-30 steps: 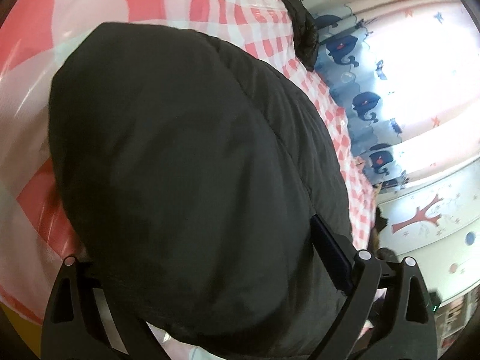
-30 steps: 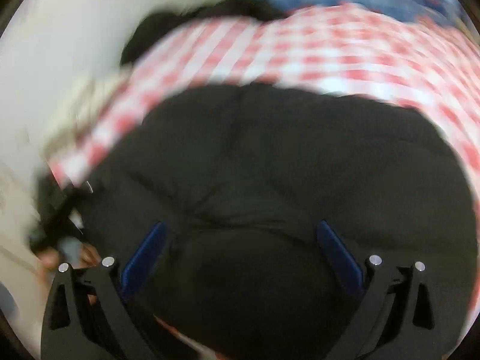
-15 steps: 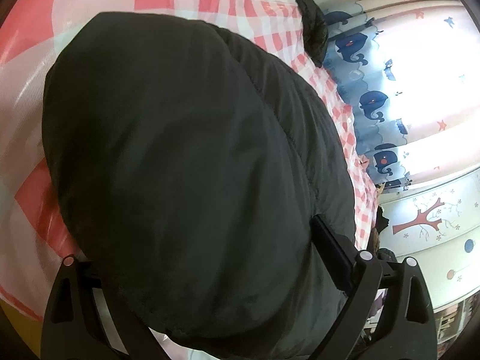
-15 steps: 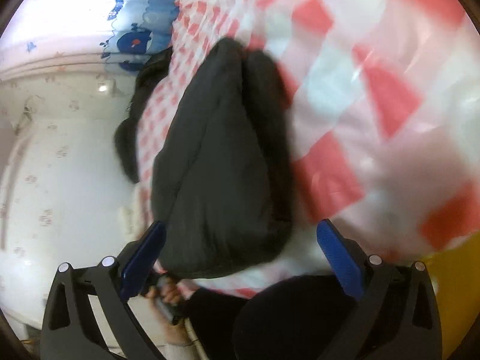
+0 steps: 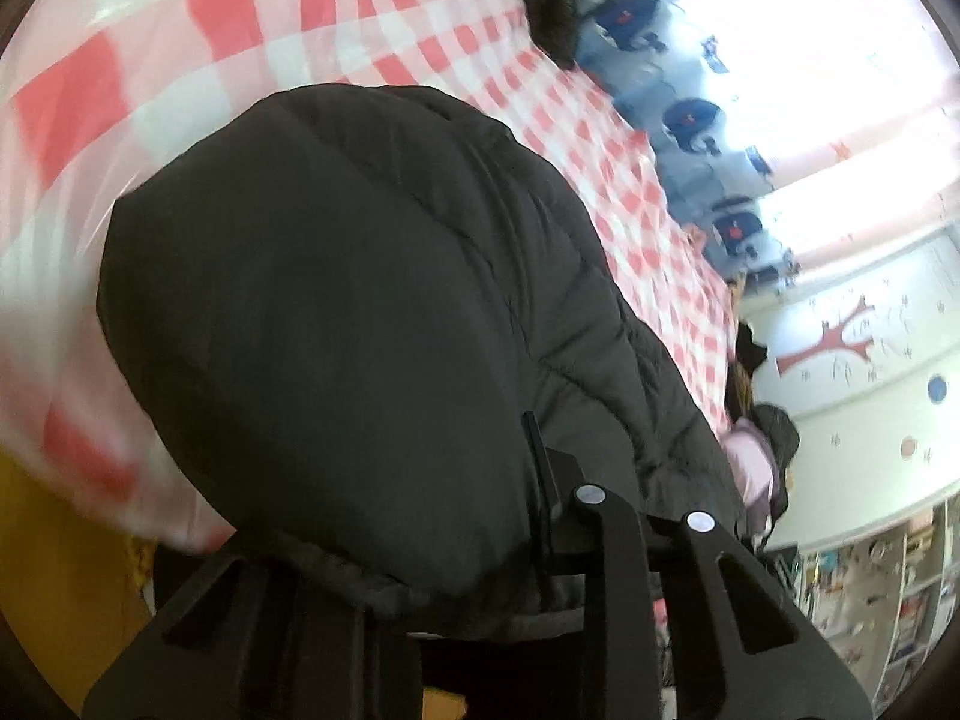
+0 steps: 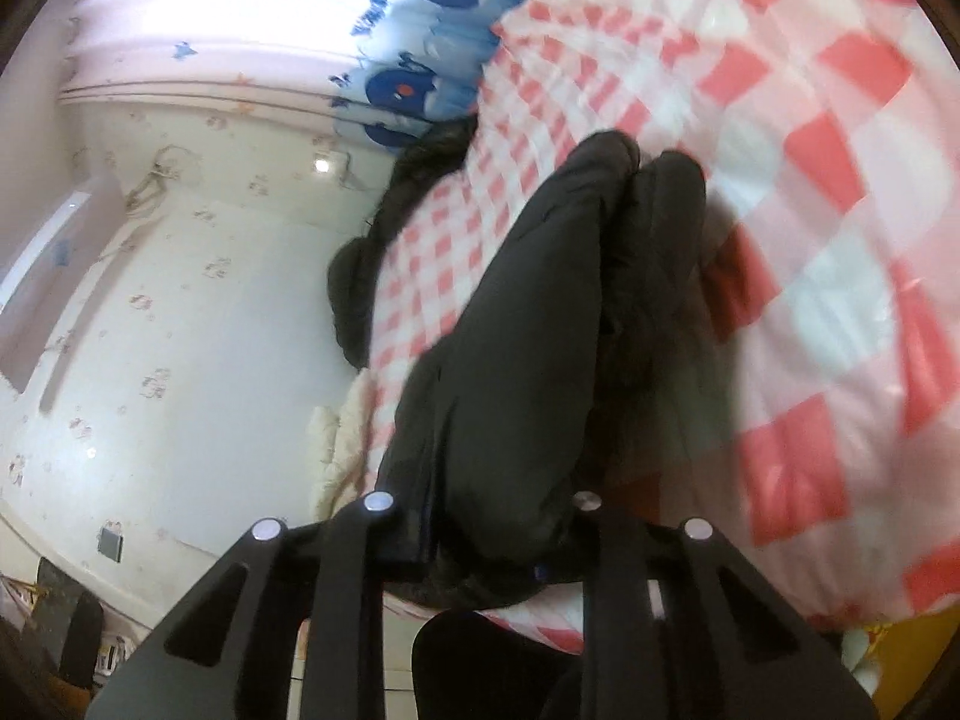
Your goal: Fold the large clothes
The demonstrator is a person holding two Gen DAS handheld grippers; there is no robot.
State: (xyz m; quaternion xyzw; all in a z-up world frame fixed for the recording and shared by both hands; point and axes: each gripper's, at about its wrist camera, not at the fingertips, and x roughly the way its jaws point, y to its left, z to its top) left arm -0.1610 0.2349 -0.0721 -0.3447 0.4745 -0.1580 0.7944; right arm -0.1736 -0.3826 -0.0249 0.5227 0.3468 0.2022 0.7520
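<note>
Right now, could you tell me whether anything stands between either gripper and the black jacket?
Nothing visible does. The black jacket lies on the checked cloth, and its near edge is bunched between the fingers of both the left gripper and the right gripper, which look closed on it.

Low in its frame, the black two-finger left gripper [image 5: 456, 552] clamps padded black jacket fabric [image 5: 336, 312] (left finger hidden beneath). The black two-finger right gripper [image 6: 480, 534], bottom centre, pinches the same garment's edge.
</note>
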